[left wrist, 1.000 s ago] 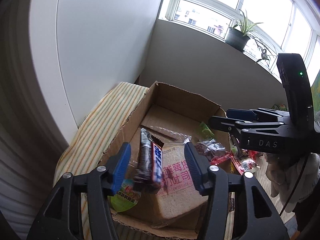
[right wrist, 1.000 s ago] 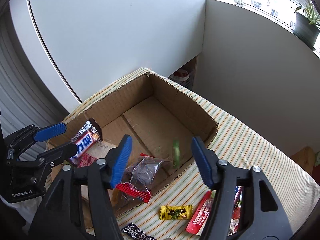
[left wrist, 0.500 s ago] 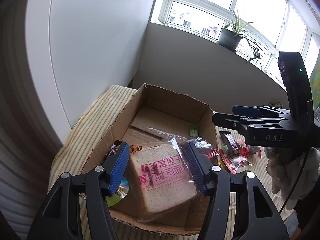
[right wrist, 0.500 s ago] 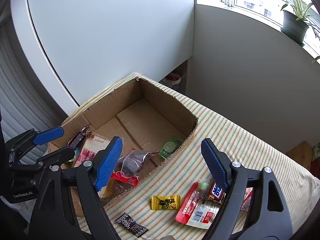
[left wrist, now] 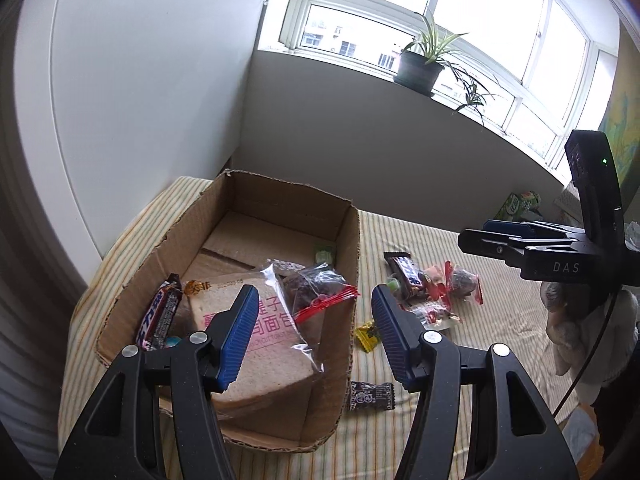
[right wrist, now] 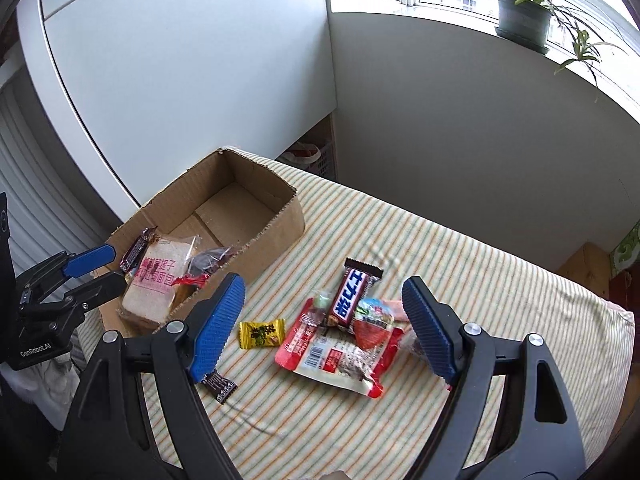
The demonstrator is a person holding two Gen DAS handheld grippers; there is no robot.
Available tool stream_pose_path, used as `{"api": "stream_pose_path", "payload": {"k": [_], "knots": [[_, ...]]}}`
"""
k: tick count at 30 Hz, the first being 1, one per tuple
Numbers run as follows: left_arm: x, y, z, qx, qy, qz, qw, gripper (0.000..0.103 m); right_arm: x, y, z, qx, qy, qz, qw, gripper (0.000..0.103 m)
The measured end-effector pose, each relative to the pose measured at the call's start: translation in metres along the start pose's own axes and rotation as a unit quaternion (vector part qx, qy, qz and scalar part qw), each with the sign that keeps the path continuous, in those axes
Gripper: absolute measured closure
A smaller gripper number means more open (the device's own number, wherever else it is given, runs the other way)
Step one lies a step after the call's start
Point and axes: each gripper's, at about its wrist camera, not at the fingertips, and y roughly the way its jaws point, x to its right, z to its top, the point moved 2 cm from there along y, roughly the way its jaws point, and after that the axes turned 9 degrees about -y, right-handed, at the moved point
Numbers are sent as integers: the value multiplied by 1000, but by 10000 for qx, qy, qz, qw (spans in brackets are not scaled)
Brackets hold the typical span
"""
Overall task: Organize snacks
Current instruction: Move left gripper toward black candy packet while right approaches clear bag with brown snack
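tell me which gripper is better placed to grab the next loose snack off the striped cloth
Right, probably. The right gripper is open and empty with the snack pile framed between its fingers, while the left gripper sits over the cardboard box's near corner.

The black candy wrapper (right wrist: 219,385) lies half hidden behind the right gripper's (right wrist: 325,328) left finger. In the cardboard box (left wrist: 347,264), the bread bag (left wrist: 256,344) covers a small colourful packet (left wrist: 173,342), too little showing to identify.
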Motion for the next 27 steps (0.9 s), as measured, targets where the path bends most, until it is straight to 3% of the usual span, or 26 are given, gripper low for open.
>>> {"api": "stream_pose_path", "payload": {"k": [12, 20, 27], "knots": [[49, -4, -39, -297, 319, -296, 9986, 45, 64, -20, -50, -53, 505, -180, 9985, 20], [69, 4, -84, -883, 439, -288, 9947, 45, 89, -14, -68, -101, 585, -46, 9982, 20], [56, 29, -107, -1352, -49, -62, 9908, 45, 101, -5, -78, -132, 571, 62, 9983, 20]]}}
